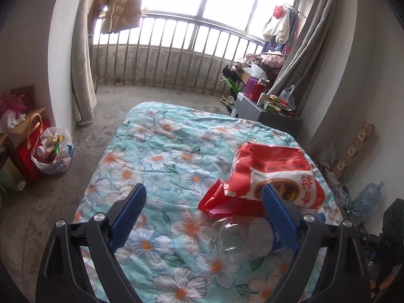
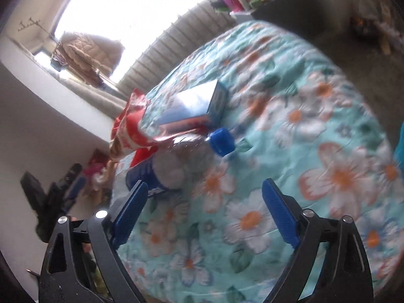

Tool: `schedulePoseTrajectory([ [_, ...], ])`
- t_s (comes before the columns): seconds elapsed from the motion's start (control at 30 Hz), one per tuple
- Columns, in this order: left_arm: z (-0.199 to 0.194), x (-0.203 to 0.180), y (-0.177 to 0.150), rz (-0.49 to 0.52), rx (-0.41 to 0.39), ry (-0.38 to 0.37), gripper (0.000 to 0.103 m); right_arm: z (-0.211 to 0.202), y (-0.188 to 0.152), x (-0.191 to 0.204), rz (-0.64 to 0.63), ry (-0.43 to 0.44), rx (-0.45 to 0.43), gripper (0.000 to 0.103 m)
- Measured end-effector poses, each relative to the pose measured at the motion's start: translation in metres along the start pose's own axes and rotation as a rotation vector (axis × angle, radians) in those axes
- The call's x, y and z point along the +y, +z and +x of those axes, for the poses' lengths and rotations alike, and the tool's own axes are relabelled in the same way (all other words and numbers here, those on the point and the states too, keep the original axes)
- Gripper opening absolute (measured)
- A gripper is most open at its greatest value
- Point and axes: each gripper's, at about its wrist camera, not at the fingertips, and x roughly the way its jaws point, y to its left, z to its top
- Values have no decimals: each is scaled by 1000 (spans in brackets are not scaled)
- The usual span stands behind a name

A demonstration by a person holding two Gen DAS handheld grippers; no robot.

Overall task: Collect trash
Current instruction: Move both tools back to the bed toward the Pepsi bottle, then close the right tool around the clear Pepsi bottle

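Blue pads, both grippers: my left gripper (image 1: 204, 212) is spread wide with nothing in it; my right gripper (image 2: 204, 209) is also spread and empty, above bare quilt (image 2: 315, 126).

Landmark: bottle (image 2: 192, 156), clear plastic, blue cap, lying on its side on the quilt.
- Red wrapper (image 1: 272, 171): touching the bottle, partly draped over it.
- Blue box (image 2: 194, 103): just beyond the bottle, against the wrapper.
- Right gripper: short of the bottle, its left pad nearest it.
- Left gripper: its right pad at the bottle, hiding part of it.

Risks, as I judge them: the round bottle may roll off a pad or squirt out on the soft quilt; closing here could pinch wrapper or cloth; both grippers converge and could knock together.

Further off: full trash bag (image 1: 54, 151) on the floor, well left of the bottle.
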Motion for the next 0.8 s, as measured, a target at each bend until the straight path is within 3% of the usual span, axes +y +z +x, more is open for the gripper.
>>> schedulePoseTrajectory([
  [0.13, 29, 18, -11, -69, 47, -28, 78, 25, 0, 2, 68, 68, 80, 75],
  [0.27, 62, 40, -19, -229, 121, -111, 56, 38, 3, 4, 107, 102, 112, 73],
  [0.4, 82, 40, -35, -307, 210, -208, 33, 42, 4, -6, 154, 145, 135, 69],
  [0.63, 51, 20, -53, -317, 244, -377, 31, 43, 1, -21, 213, 208, 161, 66],
  [0.8, 22, 2, -64, -232, 229, -382, 31, 41, -1, -31, 249, 227, 166, 66],
])
